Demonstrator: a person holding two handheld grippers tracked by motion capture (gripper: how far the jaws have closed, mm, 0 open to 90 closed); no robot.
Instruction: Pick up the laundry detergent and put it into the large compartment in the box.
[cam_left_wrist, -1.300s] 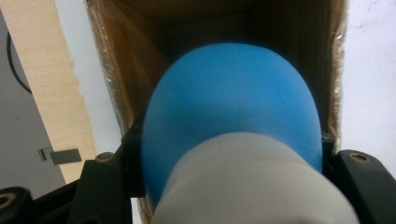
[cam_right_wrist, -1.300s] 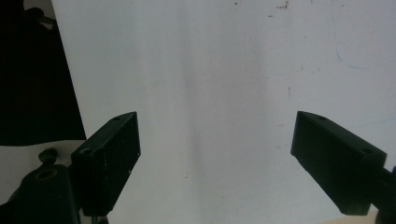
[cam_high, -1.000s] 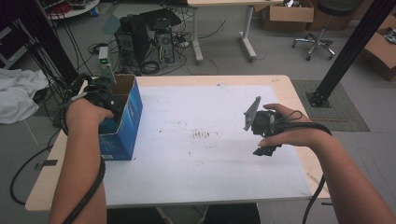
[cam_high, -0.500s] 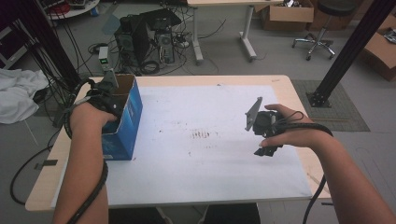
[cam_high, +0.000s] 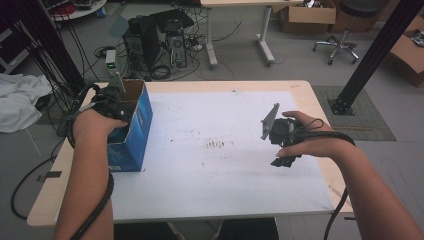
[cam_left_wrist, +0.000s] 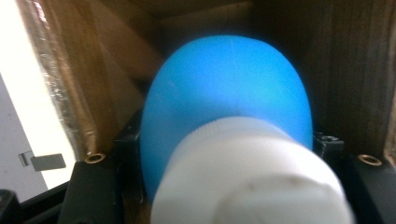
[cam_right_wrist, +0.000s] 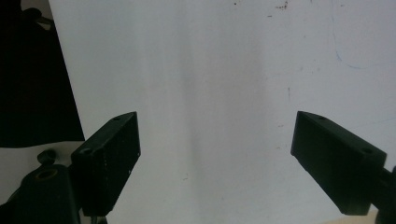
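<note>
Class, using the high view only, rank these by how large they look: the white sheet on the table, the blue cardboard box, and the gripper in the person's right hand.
1. White sheet, by far the largest.
2. Blue cardboard box.
3. Right gripper, smallest, though it is held above the table and so nearer the camera, which flatters it slightly.

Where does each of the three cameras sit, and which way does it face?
High view: above the person's side, facing forward and down on the table; both forearms enter from below.
Left gripper view: inside the blue box, jaws around a blue bottle.
Right gripper view: faces the white sheet, jaws apart.
Shared: the sheet, high and right gripper views.
</note>
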